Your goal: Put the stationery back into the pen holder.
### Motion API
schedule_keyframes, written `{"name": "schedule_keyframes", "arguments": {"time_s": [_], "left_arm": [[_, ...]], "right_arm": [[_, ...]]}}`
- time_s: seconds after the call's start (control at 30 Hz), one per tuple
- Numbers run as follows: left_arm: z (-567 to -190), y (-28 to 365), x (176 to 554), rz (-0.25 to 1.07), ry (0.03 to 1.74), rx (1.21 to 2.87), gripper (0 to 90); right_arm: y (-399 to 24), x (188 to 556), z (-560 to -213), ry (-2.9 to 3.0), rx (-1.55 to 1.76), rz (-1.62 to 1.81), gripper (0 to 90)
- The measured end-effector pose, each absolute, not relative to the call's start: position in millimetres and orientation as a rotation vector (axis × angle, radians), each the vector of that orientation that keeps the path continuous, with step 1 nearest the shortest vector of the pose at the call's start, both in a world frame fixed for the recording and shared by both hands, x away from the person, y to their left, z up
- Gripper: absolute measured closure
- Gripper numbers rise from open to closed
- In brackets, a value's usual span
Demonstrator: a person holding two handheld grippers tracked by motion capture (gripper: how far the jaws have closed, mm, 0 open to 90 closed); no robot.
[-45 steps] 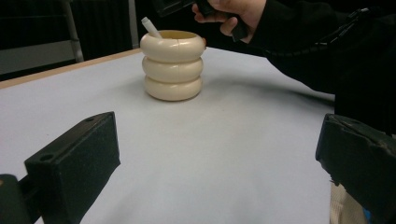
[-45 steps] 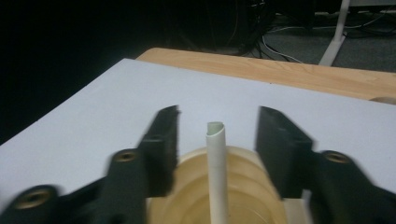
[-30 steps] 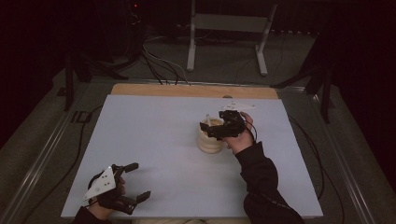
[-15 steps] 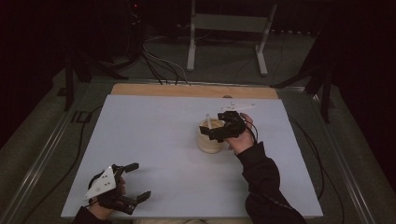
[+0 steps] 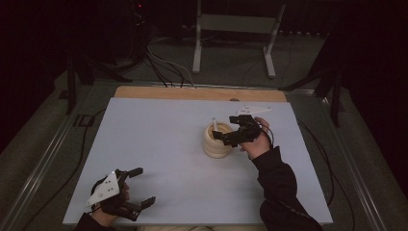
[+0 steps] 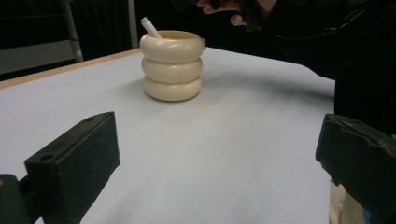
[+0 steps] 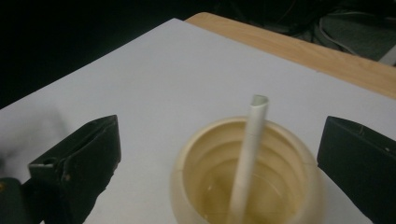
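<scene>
The left gripper [image 5: 139,188] rested at the worktop's [image 5: 159,139] near-left corner, jaws spread and empty. Toward the middle right stood the ribbed cream cup [image 5: 216,140], a white straw [image 7: 247,158] leaning inside. Just beside it, the right gripper [image 5: 226,138] hovered, released.

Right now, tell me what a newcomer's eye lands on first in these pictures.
The cream ribbed cup, shaped like three stacked rings, stands right of centre on the pale blue table, a white straw leaning inside it. The right gripper hovers over the cup's rim with its jaws wide apart. The left gripper sits open at the table's near left corner, far from the cup.
</scene>
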State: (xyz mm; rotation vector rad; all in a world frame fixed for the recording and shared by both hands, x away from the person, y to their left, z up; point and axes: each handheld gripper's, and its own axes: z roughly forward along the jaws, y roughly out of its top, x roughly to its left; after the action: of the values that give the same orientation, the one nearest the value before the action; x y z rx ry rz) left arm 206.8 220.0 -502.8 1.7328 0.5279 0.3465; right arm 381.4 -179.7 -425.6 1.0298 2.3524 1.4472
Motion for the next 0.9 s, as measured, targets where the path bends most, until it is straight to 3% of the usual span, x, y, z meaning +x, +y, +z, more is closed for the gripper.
{"name": "schedule_keyframes", "arguments": {"time_s": [0.53,0.9], "left_arm": [[-503,220,207,0.344,0.528,1.742,0.2],[-504,220,207,0.341,0.532,1.739,0.2]], "right_arm": [[-215,364,-424,2.315,1.031,1.478,0.0],[-243,342,-446,2.289,1.087,1.475,0.0]]}}
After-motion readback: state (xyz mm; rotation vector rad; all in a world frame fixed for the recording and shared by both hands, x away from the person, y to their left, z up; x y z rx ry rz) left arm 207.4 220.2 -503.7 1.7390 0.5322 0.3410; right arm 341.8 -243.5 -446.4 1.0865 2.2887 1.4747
